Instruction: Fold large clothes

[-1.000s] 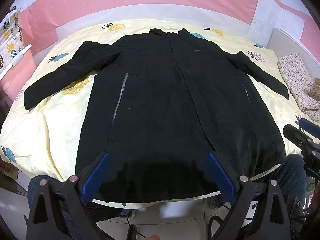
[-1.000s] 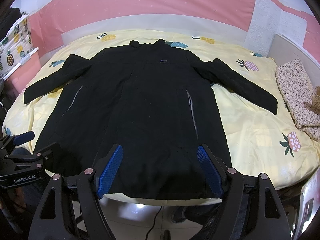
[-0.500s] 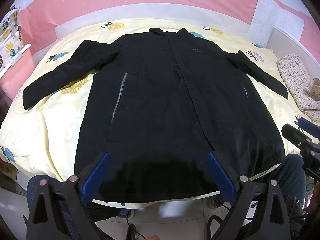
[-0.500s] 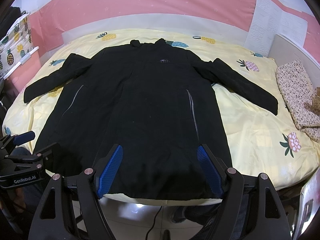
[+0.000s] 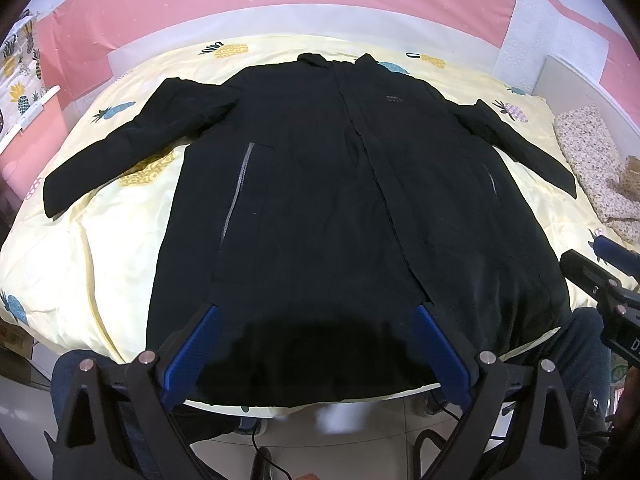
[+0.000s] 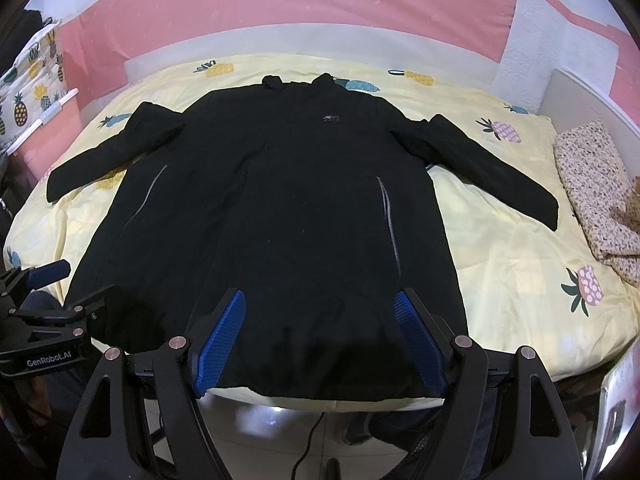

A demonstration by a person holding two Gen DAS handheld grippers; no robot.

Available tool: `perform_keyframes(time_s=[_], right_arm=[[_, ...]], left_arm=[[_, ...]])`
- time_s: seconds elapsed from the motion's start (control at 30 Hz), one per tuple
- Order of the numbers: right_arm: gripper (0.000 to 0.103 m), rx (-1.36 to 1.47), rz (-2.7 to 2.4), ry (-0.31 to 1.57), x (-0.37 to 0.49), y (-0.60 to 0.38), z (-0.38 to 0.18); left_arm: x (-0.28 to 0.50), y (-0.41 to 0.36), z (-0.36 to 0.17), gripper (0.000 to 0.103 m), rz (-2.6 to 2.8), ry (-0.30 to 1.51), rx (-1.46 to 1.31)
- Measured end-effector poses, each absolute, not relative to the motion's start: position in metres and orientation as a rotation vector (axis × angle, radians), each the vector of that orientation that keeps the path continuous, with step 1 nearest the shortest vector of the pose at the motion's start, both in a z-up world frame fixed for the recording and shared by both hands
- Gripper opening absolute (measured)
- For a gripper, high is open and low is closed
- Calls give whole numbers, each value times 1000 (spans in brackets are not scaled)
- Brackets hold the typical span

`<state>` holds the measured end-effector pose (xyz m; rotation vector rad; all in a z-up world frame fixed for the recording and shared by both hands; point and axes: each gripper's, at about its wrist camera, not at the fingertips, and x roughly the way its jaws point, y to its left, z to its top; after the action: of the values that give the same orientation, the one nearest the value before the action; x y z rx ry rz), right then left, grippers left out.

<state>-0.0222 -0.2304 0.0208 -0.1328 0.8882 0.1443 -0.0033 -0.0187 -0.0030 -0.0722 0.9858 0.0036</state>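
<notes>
A long black coat (image 5: 320, 200) lies flat and face up on the bed, collar at the far side, both sleeves spread out, hem at the near edge. It also shows in the right wrist view (image 6: 272, 208). My left gripper (image 5: 316, 316) is open and empty, held above the hem. My right gripper (image 6: 320, 304) is open and empty, also above the hem. The right gripper appears at the right edge of the left wrist view (image 5: 608, 276); the left gripper appears at the left edge of the right wrist view (image 6: 44, 312).
The bed has a yellow pineapple-print sheet (image 5: 100, 240), also seen in the right wrist view (image 6: 520, 248). A floral cloth (image 6: 596, 196) lies at the bed's right side. A pink wall runs behind. The person's knees in jeans (image 5: 580, 340) are at the near edge.
</notes>
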Motion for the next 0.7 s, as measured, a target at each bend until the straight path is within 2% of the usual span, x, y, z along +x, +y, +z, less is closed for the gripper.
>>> perform_keyframes(time_s=[0.7], right_arm=[[77, -187, 197, 906, 13, -204, 14]], left_arm=[[34, 20, -8, 97, 53, 986, -111]])
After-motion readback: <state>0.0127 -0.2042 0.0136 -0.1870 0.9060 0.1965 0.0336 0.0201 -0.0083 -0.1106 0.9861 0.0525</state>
